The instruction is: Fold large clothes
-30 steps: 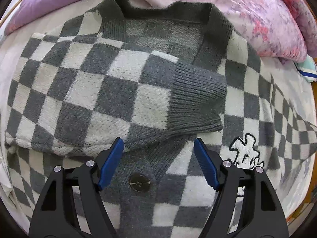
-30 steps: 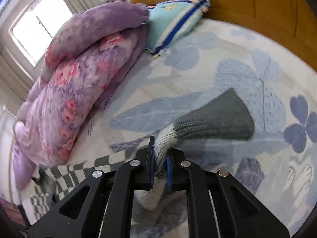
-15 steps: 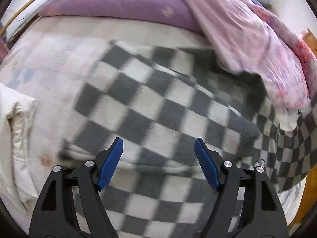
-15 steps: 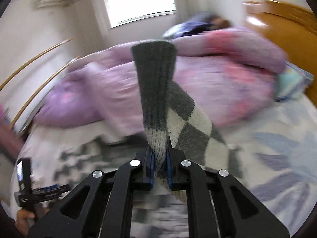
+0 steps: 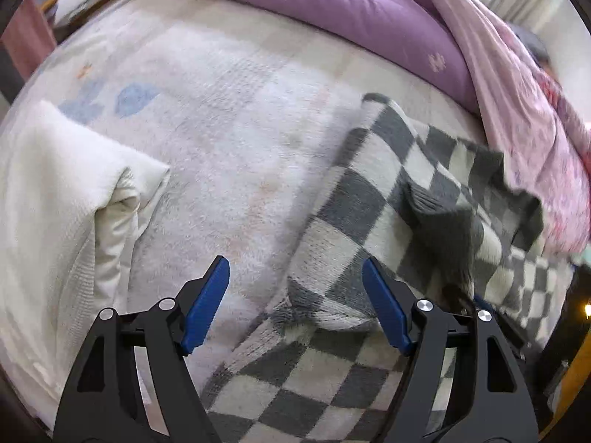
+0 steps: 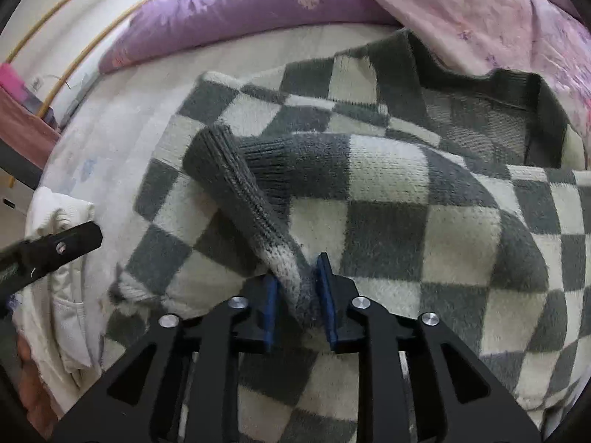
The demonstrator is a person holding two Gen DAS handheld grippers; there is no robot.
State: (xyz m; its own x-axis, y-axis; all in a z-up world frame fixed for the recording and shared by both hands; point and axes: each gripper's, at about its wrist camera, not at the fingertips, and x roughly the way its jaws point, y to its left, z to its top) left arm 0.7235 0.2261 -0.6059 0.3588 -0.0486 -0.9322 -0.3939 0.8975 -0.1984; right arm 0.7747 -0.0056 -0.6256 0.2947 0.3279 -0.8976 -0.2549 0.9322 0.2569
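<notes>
A grey and cream checkered knit cardigan (image 6: pixel 424 199) lies spread on the bed, also in the left wrist view (image 5: pixel 369 214). My right gripper (image 6: pixel 297 295) holds its sleeve (image 6: pixel 236 184) by the grey ribbed cuff end, laid across the cardigan's body; the jaws stand slightly apart around the fabric. My left gripper (image 5: pixel 295 302) is open and empty, hovering over the cardigan's left edge and the bed cover. Part of it shows in the right wrist view (image 6: pixel 55 247) at the left.
A purple quilt (image 5: pixel 332 3) and a pink floral quilt (image 5: pixel 517 110) lie along the far side. A folded white cloth (image 5: pixel 55 203) sits at the left on the pale bed cover (image 5: pixel 203 110). A wooden bed frame (image 6: pixel 74 29) curves at the far left.
My right gripper has swung the sleeve from the bed's right side up and over onto the cardigan's body. My left gripper has shifted left, off the cardigan's middle toward its left edge.
</notes>
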